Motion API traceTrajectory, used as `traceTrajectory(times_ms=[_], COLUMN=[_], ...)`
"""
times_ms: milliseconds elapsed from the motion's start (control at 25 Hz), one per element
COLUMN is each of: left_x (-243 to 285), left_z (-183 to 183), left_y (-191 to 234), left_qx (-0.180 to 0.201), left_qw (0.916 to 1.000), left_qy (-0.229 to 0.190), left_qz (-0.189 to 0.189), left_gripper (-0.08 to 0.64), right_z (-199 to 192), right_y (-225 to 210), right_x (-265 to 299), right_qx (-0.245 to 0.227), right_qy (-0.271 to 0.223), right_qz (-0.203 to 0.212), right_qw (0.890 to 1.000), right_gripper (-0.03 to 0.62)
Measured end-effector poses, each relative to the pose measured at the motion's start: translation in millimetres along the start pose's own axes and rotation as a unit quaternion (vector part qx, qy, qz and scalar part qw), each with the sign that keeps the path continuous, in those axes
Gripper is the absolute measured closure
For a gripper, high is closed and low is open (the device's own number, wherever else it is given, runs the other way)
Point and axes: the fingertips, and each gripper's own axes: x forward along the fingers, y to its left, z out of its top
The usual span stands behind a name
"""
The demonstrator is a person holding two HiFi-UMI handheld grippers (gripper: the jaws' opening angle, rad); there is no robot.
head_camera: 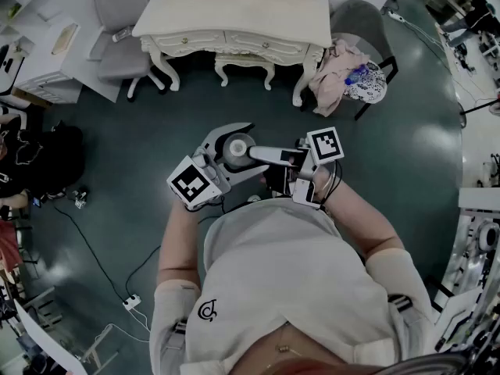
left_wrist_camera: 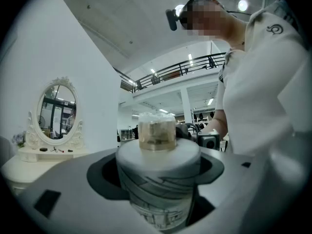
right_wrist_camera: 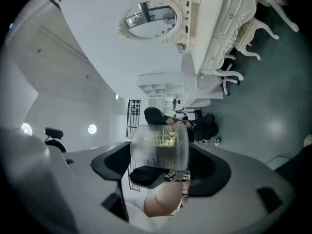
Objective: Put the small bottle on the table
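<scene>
My left gripper (head_camera: 231, 153) is shut on a white patterned bottle (left_wrist_camera: 158, 184) with a clear amber cap (left_wrist_camera: 157, 132), held upright in front of the person's chest. From above, the bottle (head_camera: 237, 145) shows as a grey disc. My right gripper (head_camera: 262, 156) points left towards it and is shut on a small clear bottle (right_wrist_camera: 160, 145) with gold print, its dark pads touching both sides. That small bottle cannot be made out in the head view. The cream dressing table (head_camera: 234, 14) stands far ahead across the green floor, with its oval mirror (left_wrist_camera: 56, 108).
A cream stool (head_camera: 244, 61) sits under the table. A grey chair (head_camera: 121, 30) stands at its left, and a chair piled with clothes (head_camera: 351, 80) at its right. Black bags (head_camera: 39, 158) and a power strip (head_camera: 131, 300) with cables lie on the floor at the left.
</scene>
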Motion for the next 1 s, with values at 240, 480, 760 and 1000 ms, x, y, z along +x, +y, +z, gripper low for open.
traceTrajectory(times_ms=[240, 480, 760, 1000], left_x=[-1, -9, -19, -17], left_z=[2, 4, 0, -11], left_y=[-1, 1, 16, 56], left_qx=[0.003, 0.01, 0.005, -0.003], left_qw=[1.0, 0.9999, 0.9998, 0.9994], left_qy=[-0.001, -0.003, -0.003, 0.006], left_qz=[0.005, 0.011, 0.021, 0.035], left_gripper=[0.204, 0.204, 0.204, 0.204], right_z=[-1, -3, 5, 40], right_y=[2, 3, -3, -16], right_x=[1, 9, 23, 35], right_qx=[-0.002, -0.006, 0.001, 0.012], right_qy=[0.003, 0.009, 0.017, 0.034], right_qz=[0.0, -0.002, -0.004, 0.0], right_qw=[1.0, 1.0, 1.0, 0.999], right_gripper=[0.23, 0.23, 0.23, 0.23])
